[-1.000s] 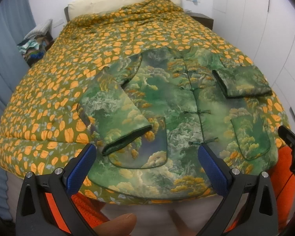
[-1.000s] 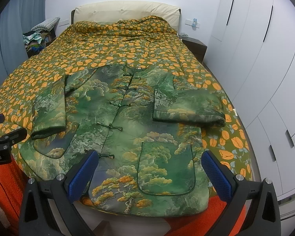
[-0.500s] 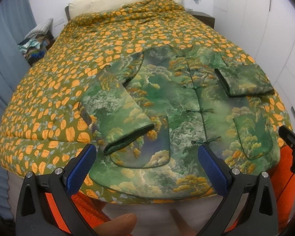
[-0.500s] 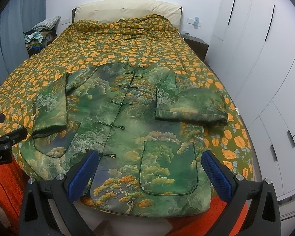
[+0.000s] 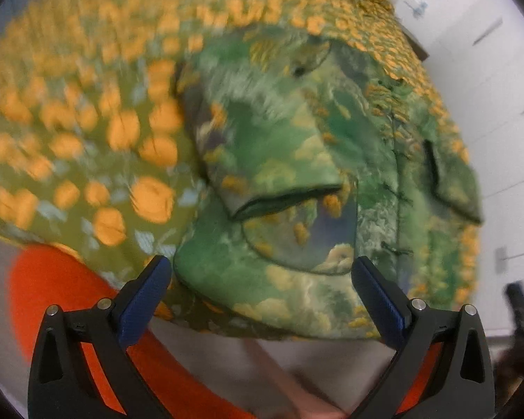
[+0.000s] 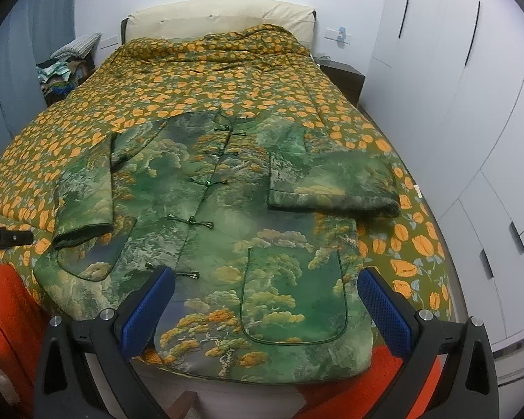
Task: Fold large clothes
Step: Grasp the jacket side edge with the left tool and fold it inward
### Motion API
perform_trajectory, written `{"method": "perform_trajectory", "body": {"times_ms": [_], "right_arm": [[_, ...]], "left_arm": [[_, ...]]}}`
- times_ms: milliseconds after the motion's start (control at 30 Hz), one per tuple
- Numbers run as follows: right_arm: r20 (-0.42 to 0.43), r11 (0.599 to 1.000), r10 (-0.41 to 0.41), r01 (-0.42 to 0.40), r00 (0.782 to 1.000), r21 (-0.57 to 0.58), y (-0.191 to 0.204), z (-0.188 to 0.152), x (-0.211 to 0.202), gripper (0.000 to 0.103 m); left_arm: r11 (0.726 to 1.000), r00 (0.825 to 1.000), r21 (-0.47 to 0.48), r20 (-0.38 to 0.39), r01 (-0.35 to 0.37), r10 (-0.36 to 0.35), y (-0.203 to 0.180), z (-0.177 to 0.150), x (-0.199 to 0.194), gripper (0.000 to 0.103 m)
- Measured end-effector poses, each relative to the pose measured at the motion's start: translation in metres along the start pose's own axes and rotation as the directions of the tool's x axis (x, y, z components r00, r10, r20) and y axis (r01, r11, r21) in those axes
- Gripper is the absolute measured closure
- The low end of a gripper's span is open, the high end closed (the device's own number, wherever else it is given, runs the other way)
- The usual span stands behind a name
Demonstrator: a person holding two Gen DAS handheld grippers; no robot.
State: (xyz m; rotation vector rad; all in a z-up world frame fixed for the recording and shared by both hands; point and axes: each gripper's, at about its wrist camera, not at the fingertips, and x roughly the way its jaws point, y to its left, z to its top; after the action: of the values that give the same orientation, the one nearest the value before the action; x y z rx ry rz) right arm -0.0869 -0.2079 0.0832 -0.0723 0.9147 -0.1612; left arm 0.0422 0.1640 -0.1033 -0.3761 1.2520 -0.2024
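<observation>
A green padded jacket [image 6: 227, 230] with a landscape print and knot buttons lies face up on the bed, hem toward me, both sleeves folded in over its front. My right gripper [image 6: 266, 309] hovers open just above the hem near the right pocket [image 6: 293, 296], holding nothing. The left wrist view is blurred: my left gripper [image 5: 262, 293] is open, low and close to the jacket's [image 5: 297, 181] lower left corner, with the folded left sleeve cuff [image 5: 283, 199] just ahead. Part of the left gripper [image 6: 7, 236] shows at the left edge of the right wrist view.
The bed carries a green quilt [image 6: 206, 80] with orange leaves and a cream headboard [image 6: 220, 17]. White wardrobe doors [image 6: 471, 111] line the right side. A dark nightstand [image 6: 342, 73] sits beside the headboard, and a pile of clothes [image 6: 66, 66] lies far left. Orange fabric [image 6: 7, 314] hangs below the bed's foot.
My left gripper has swung fast down and leftward, close to the jacket's lower left corner; its view is now blurred. My right gripper has edged slightly forward over the hem. Both stay open.
</observation>
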Motion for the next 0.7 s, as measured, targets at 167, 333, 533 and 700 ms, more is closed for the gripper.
{"method": "perform_trajectory", "body": {"times_ms": [167,333,533,700], "right_arm": [[0.001,1.000,0.019,-0.019,1.000,0.000,0.001,0.000,0.001,0.000],[0.007,0.999,0.041,-0.041,0.999,-0.029,0.010,-0.001,-0.002,0.000],[0.000,1.000,0.005,-0.005,1.000,-0.003,-0.002,-0.001,0.001,0.000],[-0.006,1.000,0.022,-0.022,1.000,-0.001,-0.004,0.000,0.006,0.000]], "left_arm": [[0.996,0.992,0.078,-0.123,0.037,-0.027,0.043,0.000,0.036,0.000],[0.995,0.982,0.098,-0.187,0.004,0.014,0.070,0.007,0.065,0.008],[0.990,0.987,0.138,-0.162,0.042,-0.019,0.079,-0.005,0.026,0.093],[0.998,0.994,0.052,-0.105,-0.022,0.028,0.107,-0.041,-0.018,0.095]]}}
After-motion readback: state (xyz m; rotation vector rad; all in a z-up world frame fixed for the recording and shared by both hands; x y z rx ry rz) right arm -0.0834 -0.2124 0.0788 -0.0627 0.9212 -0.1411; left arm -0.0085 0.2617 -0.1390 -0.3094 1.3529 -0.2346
